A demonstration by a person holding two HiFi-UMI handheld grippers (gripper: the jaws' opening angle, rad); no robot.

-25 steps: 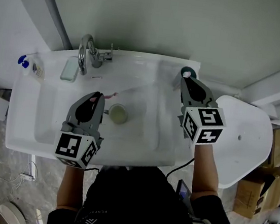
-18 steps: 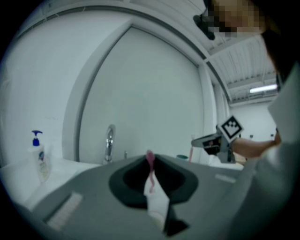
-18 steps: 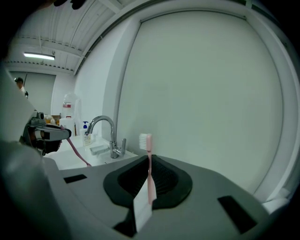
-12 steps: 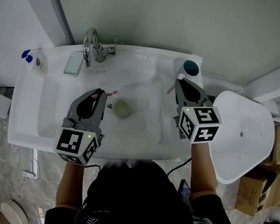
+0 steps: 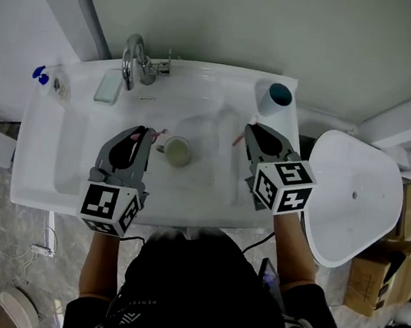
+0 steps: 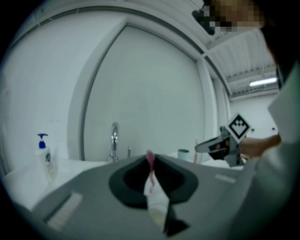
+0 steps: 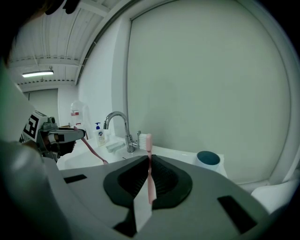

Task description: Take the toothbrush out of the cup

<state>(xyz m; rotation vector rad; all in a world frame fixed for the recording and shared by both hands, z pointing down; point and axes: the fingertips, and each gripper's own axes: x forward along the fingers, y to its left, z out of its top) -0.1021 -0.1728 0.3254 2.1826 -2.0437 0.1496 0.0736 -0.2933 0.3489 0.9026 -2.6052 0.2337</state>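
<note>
A white cup (image 5: 277,97) with a teal inside stands upright on the back right corner of the sink (image 5: 47,169); nothing shows inside it. My right gripper (image 5: 248,131) hangs over the basin's right side, in front of the cup, shut on a pink toothbrush (image 7: 147,154) whose white bristle head points up. My left gripper (image 5: 145,134) is over the basin's left part, shut on a second pink toothbrush (image 6: 150,164). The right gripper view shows that brush's handle (image 7: 95,153) slanting down from the left gripper (image 7: 77,135). The cup (image 7: 208,159) sits to the right there.
A chrome faucet (image 5: 133,64) rises at the sink's back, a pale green soap dish (image 5: 107,87) and a blue-capped soap bottle (image 5: 53,85) to its left. The drain (image 5: 176,150) lies between the grippers. A white rounded fixture (image 5: 351,201) and cardboard boxes (image 5: 395,259) stand to the right.
My right gripper has drawn back from the cup toward the basin's middle, bringing its toothbrush along. The left gripper has stayed roughly where it was.
</note>
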